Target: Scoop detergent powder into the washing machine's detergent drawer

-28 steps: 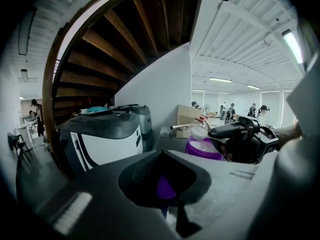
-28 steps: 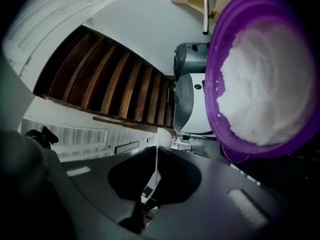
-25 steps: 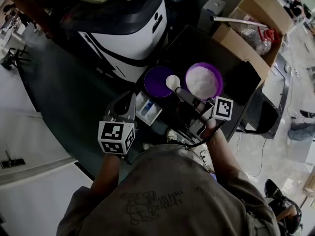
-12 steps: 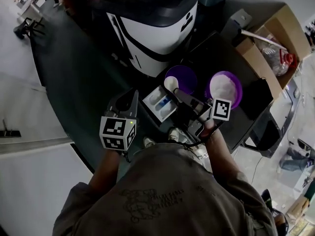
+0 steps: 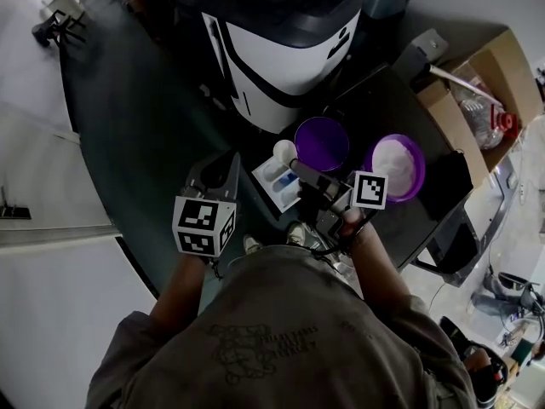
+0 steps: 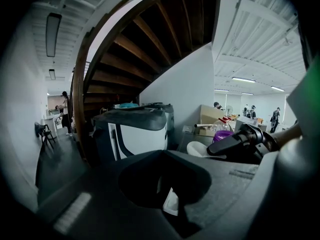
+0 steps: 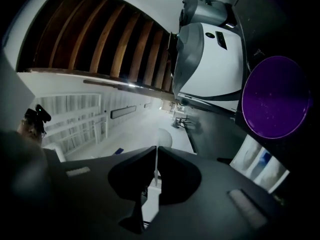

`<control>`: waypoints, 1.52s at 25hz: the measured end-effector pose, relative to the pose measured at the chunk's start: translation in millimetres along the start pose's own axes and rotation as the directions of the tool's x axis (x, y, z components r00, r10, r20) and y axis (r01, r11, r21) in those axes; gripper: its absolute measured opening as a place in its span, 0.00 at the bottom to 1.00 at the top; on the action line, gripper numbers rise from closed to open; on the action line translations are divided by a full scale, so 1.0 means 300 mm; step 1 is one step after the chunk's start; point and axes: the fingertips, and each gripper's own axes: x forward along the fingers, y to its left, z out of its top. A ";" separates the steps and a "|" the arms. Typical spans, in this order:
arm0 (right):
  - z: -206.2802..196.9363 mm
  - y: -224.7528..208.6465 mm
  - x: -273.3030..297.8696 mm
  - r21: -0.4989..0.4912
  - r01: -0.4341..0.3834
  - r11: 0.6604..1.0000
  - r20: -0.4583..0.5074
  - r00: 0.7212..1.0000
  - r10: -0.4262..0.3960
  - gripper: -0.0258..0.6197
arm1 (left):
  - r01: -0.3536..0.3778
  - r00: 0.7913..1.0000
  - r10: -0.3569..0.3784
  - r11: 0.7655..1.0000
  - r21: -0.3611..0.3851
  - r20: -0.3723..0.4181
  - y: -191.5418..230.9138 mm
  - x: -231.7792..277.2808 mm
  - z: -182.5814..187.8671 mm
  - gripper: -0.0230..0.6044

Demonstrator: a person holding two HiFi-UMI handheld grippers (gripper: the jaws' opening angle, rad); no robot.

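The head view shows the washing machine (image 5: 281, 41), the purple bowl (image 5: 400, 167) of powder and the detergent drawer (image 5: 274, 186) with the scoop (image 5: 283, 152) at its far end, but only the gripper views show the right gripper (image 7: 156, 151) clamped on the scoop's thin handle and the left gripper (image 6: 162, 153) closed, empty.

Washer (image 5: 281, 49) behind and purple bowl (image 5: 322, 143) at right hem in the drawer (image 5: 274, 186), scoop (image 5: 283, 151) over its far edge; the floor (image 5: 128, 118) at far left lies open.
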 end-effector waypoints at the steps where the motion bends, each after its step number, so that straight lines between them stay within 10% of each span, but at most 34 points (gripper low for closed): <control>1: -0.010 -0.014 0.004 -0.007 0.013 1.000 -0.015 1.000 -0.013 0.09 | 0.001 1.000 -0.001 1.000 0.001 -0.001 -0.001 0.001 -0.003 0.04; 8: -0.063 -0.134 0.026 -0.070 0.146 0.987 -0.077 0.986 -0.151 0.10 | -0.013 1.000 0.012 1.000 -0.015 -0.029 0.024 -0.004 -0.056 0.04; 12: -0.101 -0.245 0.016 -0.220 0.309 0.926 -0.137 0.930 -0.342 0.09 | -0.021 0.998 0.019 0.999 -0.026 -0.053 0.047 -0.012 -0.099 0.04; 25: -0.188 -0.467 0.043 -0.339 0.454 0.824 -0.190 0.825 -0.533 0.09 | -0.042 0.994 0.037 0.998 -0.048 -0.101 0.096 -0.037 -0.194 0.04; 38: -0.222 -0.665 0.023 -0.577 0.541 0.612 -0.185 0.643 -0.743 0.09 | -0.068 0.984 0.055 0.995 -0.073 -0.168 0.101 -0.081 -0.306 0.04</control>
